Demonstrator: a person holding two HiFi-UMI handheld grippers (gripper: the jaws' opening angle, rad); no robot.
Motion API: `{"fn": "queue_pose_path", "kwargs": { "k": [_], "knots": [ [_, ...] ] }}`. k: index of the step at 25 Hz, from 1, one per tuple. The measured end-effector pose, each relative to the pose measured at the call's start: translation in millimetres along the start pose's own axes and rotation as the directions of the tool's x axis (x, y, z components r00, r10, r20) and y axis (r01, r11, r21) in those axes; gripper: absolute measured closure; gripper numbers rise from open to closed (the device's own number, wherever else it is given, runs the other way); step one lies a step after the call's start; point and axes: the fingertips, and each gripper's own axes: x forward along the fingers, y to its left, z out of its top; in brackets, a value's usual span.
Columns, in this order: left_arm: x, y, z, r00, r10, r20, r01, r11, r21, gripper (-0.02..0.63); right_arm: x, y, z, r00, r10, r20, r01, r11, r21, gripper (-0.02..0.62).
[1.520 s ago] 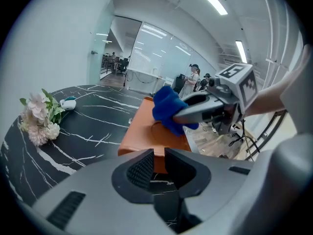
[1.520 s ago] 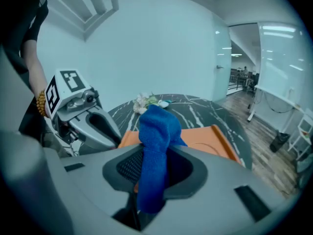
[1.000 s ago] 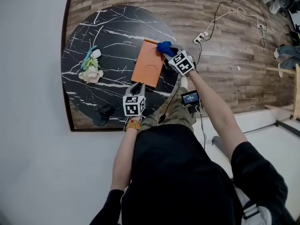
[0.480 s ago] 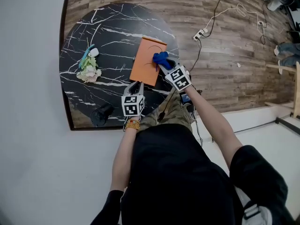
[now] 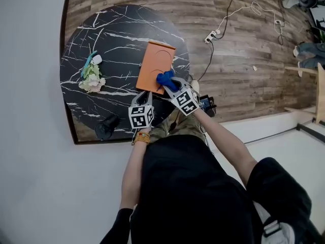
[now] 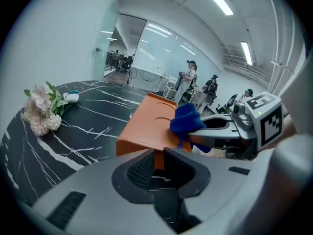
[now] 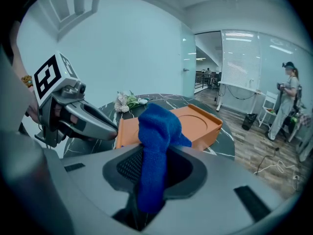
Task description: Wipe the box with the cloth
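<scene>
An orange box (image 5: 154, 63) lies flat on the round black marble table (image 5: 111, 34). My right gripper (image 5: 169, 84) is shut on a blue cloth (image 5: 164, 79), which rests on the box's near right part. In the right gripper view the cloth (image 7: 156, 131) stands bunched between the jaws, the box (image 7: 198, 121) behind it. My left gripper (image 5: 144, 93) is at the box's near left corner. In the left gripper view a sliver of the box's orange edge (image 6: 157, 159) sits pinched between the jaws, which have just been closing slightly.
A small bunch of flowers (image 5: 92, 78) lies at the table's left, and a black object (image 5: 104, 127) sits near its front edge. A power strip (image 5: 210, 36) and cables lie on the wooden floor to the right. People stand far off in the room.
My right gripper has dragged the blue cloth from the box's far right corner along its right side to the near end. The left gripper has stayed at the box's near corner.
</scene>
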Motion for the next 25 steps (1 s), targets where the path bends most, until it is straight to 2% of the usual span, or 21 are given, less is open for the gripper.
{"fn": "queue_pose_path", "kwargs": {
  "k": [3, 6, 10, 12, 17, 21, 23, 25],
  "knots": [
    [6.1, -5.7, -14.6, 0.998, -0.036, -0.052, 0.034, 0.999, -0.029, 0.542, -3.4, 18.4, -6.3, 0.999, 0.035, -0.007, -0.035, 0.999, 0.011, 0.500],
    [6.0, -7.6, -18.1, 0.996, -0.060, -0.064, 0.055, 0.995, -0.081, 0.524, -5.8, 41.4, -10.4, 0.991, 0.133, -0.032, -0.132, 0.991, 0.038, 0.500],
    [0.9, -6.2, -15.5, 0.996, -0.081, -0.048, 0.073, 0.985, -0.157, 0.508, -12.6, 49.4, -12.5, 0.952, 0.292, -0.092, -0.281, 0.952, 0.121, 0.500],
    [-5.1, -4.3, -11.9, 0.996, -0.089, -0.016, 0.084, 0.976, -0.202, 0.482, -15.8, 38.1, -4.0, 0.935, 0.341, -0.101, -0.327, 0.936, 0.130, 0.500],
    [-6.4, 4.4, 0.5, 0.998, -0.054, 0.044, 0.064, 0.957, -0.284, 0.462, -17.1, -41.9, 62.5, 0.965, 0.261, -0.034, -0.259, 0.965, 0.039, 0.500],
    [-1.4, 3.2, 2.3, 0.998, -0.027, 0.055, 0.044, 0.940, -0.339, 0.443, 1.0, -103.2, 117.7, 0.978, 0.209, -0.023, -0.211, 0.975, -0.074, 0.499],
    [0.5, 3.5, 1.6, 0.998, -0.005, 0.056, 0.025, 0.930, -0.367, 0.443, 14.4, -131.4, 138.3, 0.983, 0.178, -0.038, -0.182, 0.971, -0.154, 0.499],
    [2.2, 4.8, -0.1, 0.999, 0.019, 0.042, -0.001, 0.920, -0.391, 0.443, 30.2, -151.3, 146.6, 0.984, 0.159, -0.084, -0.177, 0.945, -0.274, 0.499]
  ]
}}
